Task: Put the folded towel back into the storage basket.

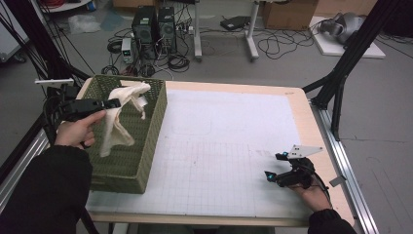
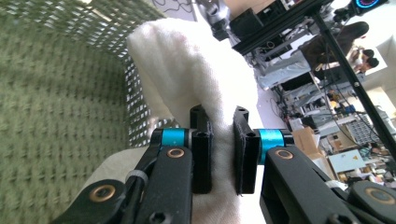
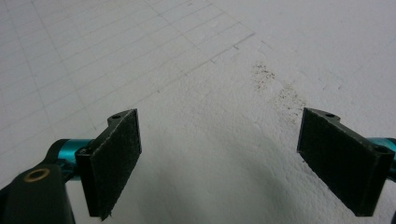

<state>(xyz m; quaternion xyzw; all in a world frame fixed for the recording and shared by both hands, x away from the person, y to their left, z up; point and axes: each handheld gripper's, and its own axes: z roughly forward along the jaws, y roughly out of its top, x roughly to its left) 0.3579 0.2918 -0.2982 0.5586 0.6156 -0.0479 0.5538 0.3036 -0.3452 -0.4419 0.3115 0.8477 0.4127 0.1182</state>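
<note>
A cream towel (image 1: 122, 114) hangs over the green woven basket (image 1: 146, 151) at the table's left, its lower end drooping inside. My left gripper (image 1: 116, 103) is shut on the towel's upper fold, held level above the basket. In the left gripper view the towel (image 2: 187, 70) is pinched between the two black pads (image 2: 201, 149), with the basket's green wall (image 2: 56, 116) behind. My right gripper (image 1: 275, 166) rests low at the table's front right, open, with nothing between its pads (image 3: 116, 158) but the white gridded mat (image 3: 210, 140).
The white gridded mat (image 1: 229, 146) covers the wooden table (image 1: 302, 102). Computer towers (image 1: 153, 27), cables and boxes lie on the floor beyond. A black frame post (image 1: 341, 73) stands at the right, a metal rail (image 1: 353, 180) along the right edge.
</note>
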